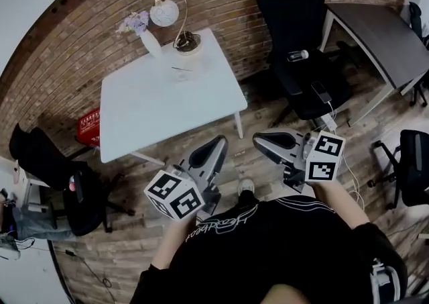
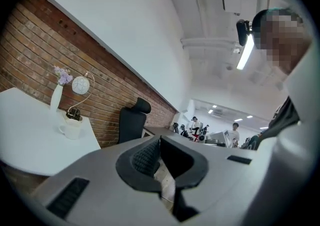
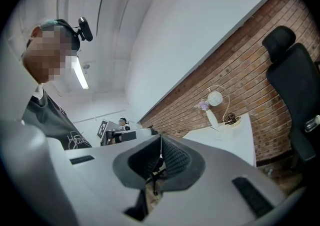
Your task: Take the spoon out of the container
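A small pale cup (image 1: 182,72) stands near the far edge of the white table (image 1: 154,111), with a thin dark spoon handle (image 1: 179,68) across its top. The left gripper view shows the same cup (image 2: 70,129) as a white mug; the spoon cannot be made out there. Both grippers hang in front of the person's body, well short of the table and above the wooden floor. My left gripper (image 1: 218,143) is shut with nothing between its pads (image 2: 145,157). My right gripper (image 1: 259,140) is also shut and empty, its ribbed pads (image 3: 172,156) meeting at the tip.
Behind the cup stand a white vase with purple flowers (image 1: 149,39) and a globe lamp (image 1: 165,13), against a brick wall. A black office chair (image 1: 301,61) and a grey desk (image 1: 385,44) are to the right. Another black chair (image 1: 60,182) and a red crate (image 1: 89,127) are to the left.
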{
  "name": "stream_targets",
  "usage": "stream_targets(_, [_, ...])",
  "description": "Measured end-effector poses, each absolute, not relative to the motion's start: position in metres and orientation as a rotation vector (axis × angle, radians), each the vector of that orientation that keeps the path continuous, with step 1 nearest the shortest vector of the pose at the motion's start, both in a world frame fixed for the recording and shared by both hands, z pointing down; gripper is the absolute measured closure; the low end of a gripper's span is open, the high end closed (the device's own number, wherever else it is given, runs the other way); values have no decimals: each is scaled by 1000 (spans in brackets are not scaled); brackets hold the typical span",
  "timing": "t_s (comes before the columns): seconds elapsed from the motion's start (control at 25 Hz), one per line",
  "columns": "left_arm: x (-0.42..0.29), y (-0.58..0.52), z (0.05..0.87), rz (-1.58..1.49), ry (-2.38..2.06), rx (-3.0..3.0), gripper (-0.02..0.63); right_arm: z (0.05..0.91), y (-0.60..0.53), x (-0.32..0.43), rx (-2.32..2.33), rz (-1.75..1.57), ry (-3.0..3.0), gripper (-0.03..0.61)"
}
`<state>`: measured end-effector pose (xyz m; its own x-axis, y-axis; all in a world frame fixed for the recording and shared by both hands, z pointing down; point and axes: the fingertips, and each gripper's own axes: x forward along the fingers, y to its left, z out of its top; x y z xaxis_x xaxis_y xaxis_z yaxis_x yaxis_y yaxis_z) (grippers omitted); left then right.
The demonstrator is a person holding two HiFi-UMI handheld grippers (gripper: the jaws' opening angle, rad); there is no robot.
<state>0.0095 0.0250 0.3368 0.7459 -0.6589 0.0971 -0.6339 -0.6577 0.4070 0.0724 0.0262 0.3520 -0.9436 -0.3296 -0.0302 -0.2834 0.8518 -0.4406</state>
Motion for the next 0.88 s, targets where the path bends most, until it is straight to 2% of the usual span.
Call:
stream_targets(0.32, [-65,-95,333,-92,-976,2552,607,356,-94,3,-517,-707,2924,581])
stream_targets(0.76, [-145,-175,370,-171,-1186,2386,606,368,-167,-28,-561,-747,2981,581])
stream_targets(0.88, [-159,-197,382,-184,-1242,2330,574,377,-187,-36,-524,-769,2992,581])
